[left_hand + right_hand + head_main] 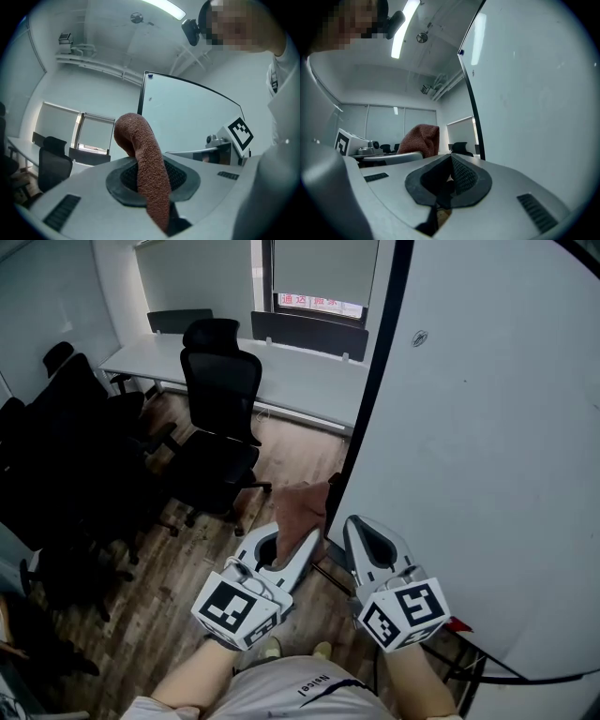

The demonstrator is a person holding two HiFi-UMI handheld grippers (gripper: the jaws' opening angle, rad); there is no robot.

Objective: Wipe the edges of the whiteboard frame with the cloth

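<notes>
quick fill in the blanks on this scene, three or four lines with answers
1. The left gripper is shut on a cloth coloured ____.
2. The right gripper is shut and holds ____.
3. The whiteboard has a frame coloured ____.
4. In the head view the whiteboard fills the ____ side of the picture.

Missing words: brown; nothing; black; right

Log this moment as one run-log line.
left gripper: shut on brown terry cloth | right gripper: shut, empty | cloth: beside black whiteboard frame, contact unclear
</notes>
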